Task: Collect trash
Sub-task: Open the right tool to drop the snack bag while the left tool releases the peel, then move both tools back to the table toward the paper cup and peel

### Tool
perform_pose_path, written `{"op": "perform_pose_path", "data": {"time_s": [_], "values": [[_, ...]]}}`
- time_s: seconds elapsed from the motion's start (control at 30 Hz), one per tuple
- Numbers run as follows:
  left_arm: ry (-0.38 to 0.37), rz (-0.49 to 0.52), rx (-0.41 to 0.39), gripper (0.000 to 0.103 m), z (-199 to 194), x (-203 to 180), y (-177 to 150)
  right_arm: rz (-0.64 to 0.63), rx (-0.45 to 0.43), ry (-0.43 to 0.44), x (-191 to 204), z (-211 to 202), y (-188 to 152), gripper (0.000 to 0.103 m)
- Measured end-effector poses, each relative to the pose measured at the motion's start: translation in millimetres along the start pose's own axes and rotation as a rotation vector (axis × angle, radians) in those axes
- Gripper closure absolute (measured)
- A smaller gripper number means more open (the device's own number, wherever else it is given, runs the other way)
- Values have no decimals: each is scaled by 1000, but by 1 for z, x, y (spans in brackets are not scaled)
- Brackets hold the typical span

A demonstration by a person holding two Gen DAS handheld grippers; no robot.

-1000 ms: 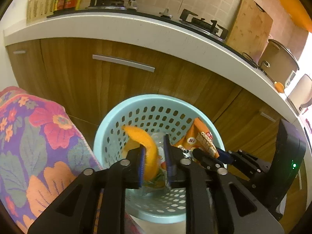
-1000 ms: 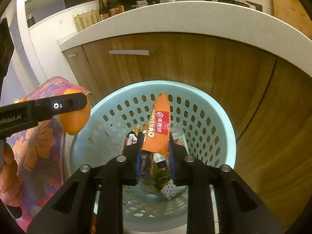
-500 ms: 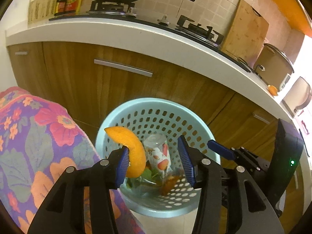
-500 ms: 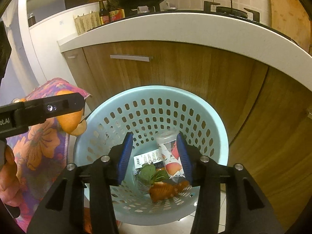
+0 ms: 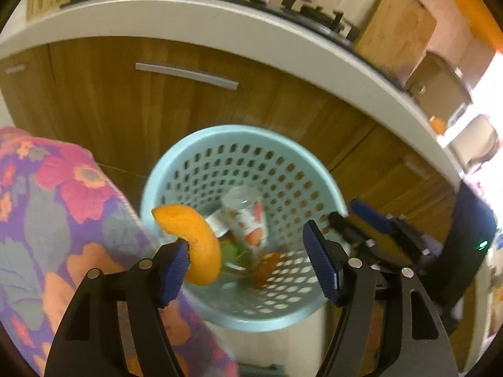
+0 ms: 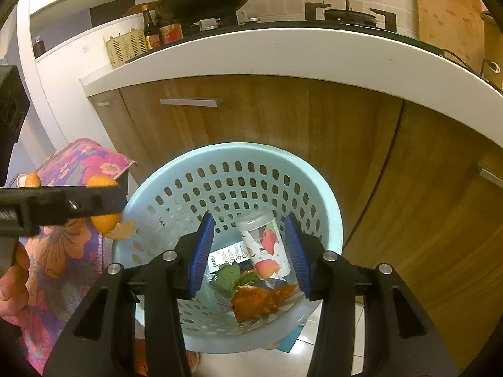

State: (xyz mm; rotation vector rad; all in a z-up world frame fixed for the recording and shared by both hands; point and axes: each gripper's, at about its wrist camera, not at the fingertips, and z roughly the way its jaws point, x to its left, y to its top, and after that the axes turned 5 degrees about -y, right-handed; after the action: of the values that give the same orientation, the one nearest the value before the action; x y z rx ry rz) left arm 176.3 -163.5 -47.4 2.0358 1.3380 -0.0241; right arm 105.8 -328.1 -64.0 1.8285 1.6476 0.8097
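A light blue perforated basket (image 5: 195, 157) (image 6: 327, 201) stands on the floor before the wooden cabinets. In it lie a printed plastic cup (image 6: 267, 245), green leaves (image 6: 231, 278) and an orange snack wrapper (image 6: 261, 298). My left gripper (image 5: 251, 264) is open above the basket's left rim; a curved orange peel (image 5: 195, 245) clings to its left pad. The peel also shows in the right wrist view (image 6: 108, 223). My right gripper (image 6: 248, 251) is open and empty over the basket.
A flowered cloth (image 5: 47, 213) covers something at the basket's left. The white countertop (image 6: 283, 53) juts out above, with a wok (image 6: 207, 0), bottles (image 6: 157, 31) and a wooden cutting board (image 5: 396, 28). Cabinet handles (image 5: 185, 73) stick out of the doors.
Both grippers have opened wide. The orange snack wrapper dropped from my right gripper into the basket. The peel stays stuck on my left pad, and the left gripper shifted slightly left.
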Motion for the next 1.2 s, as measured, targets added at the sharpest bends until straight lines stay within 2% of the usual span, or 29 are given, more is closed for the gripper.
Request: {"op": "perform_pose_path", "data": {"time_s": [0.1,0.4,0.6,0.77,0.87,1.13,1.2], "values": [[-5,9,48,36,2,1,-3,-12,-4,-6,3,-1,0,60],[-4,47,41,36,-7,0,-8,-11,-8,-5,5,-3,1,60],[-24,30,-49,36,-33,8,-13,-32,-36,4,15,-15,5,60],[1,32,-139,36,-64,16,-19,-61,-65,29,34,-27,13,60],[39,41,-198,36,-89,20,-23,-91,-91,47,54,-37,18,60],[217,69,-317,36,-155,46,-42,-200,-173,99,132,-67,33,60],[236,54,-344,36,-169,55,-47,-231,-192,112,155,-73,35,60]]}}
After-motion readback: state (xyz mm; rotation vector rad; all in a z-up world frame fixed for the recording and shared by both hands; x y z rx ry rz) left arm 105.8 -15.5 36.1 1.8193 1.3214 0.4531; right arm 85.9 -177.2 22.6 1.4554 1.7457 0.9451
